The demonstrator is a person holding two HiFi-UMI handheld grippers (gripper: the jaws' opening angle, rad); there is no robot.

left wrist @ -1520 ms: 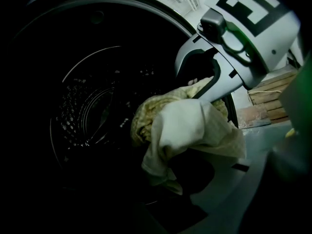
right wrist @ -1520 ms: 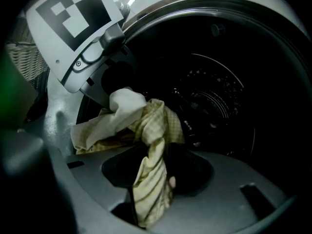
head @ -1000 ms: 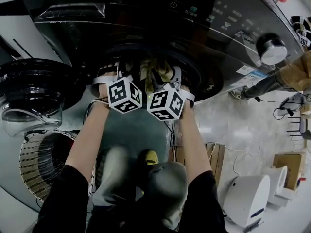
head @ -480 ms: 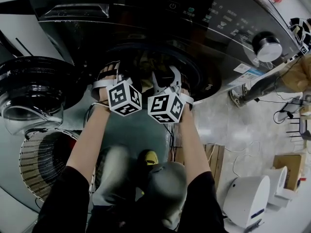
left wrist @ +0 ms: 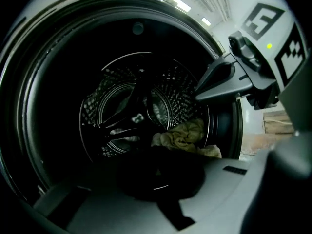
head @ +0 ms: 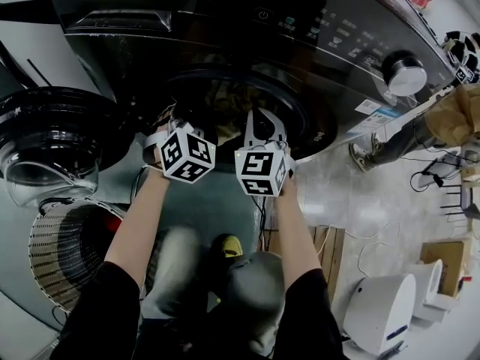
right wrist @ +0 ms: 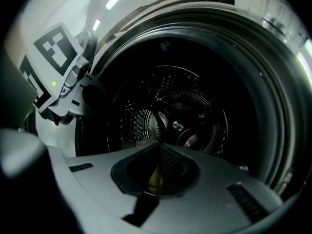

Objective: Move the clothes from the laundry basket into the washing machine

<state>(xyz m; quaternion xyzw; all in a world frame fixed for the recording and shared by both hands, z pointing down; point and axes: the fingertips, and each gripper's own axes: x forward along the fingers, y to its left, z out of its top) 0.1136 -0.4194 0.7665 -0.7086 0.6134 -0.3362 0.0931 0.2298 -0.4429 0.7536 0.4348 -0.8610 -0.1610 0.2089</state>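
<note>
— Yellow cloth point(left wrist: 185, 136) lies inside the washing machine's drum point(left wrist: 181, 79); left gripper point(left wrist: 156, 173) and right gripper point(right wrist: 155, 177) have just closed, empty.
— Back both straight out, then reach the laundry basket point(head: 69, 253).

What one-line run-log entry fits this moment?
left tongs: just closed, empty | right tongs: just closed, empty | yellowish cloth: lying in washing machine drum

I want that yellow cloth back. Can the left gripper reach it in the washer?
Probably yes: the door is open, the left gripper is at the drum mouth, nothing blocks the yellow cloth. Jaws shut.
</note>
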